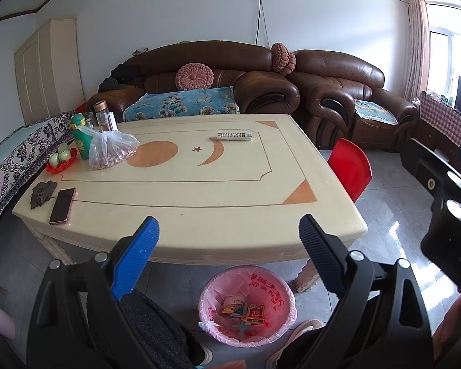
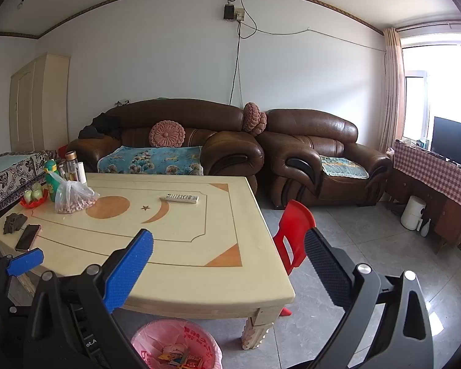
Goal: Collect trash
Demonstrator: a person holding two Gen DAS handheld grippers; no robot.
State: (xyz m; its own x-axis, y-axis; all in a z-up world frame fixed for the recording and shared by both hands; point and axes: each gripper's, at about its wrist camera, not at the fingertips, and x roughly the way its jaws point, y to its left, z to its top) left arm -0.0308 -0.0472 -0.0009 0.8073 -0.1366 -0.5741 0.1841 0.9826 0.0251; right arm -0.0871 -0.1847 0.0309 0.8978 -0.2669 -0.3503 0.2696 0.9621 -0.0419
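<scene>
Both tongs are spread wide and hold nothing. Your left gripper [image 1: 229,233] hangs over the near edge of the cream tabletop with orange inlay [image 1: 199,184]; your right gripper [image 2: 229,246] sits off the table's near right corner.

The pink-lined round waste bin [image 1: 270,279] stands on the grey floor tiles directly below and a little toward you from the left tongs, just under the table's near edge. It already holds wrappers and a small red carton [image 1: 255,313]. From the right tongs the bin [image 2: 199,335] lies down and to the left, so your left hand is the nearer one for a drop.

No obvious loose trash shows on the table. Candidates, all on the far left side, ahead-left of both tongs:
- a crumpled dark grey rag-like lump [image 1: 43,193] near the left corner, long axis running away from you; what it is I can't tell
- a clear knotted plastic bag of pinkish nuts [image 1: 110,150], probably not trash

A dark phone with a pink case [image 1: 63,206] lies just beside the lump; avoid it. A white remote control [image 1: 234,136] lies crosswise at the far middle.

Judgement: collecting looks nearly done; if anything is left, the left hand reaches the lump first.
</scene>
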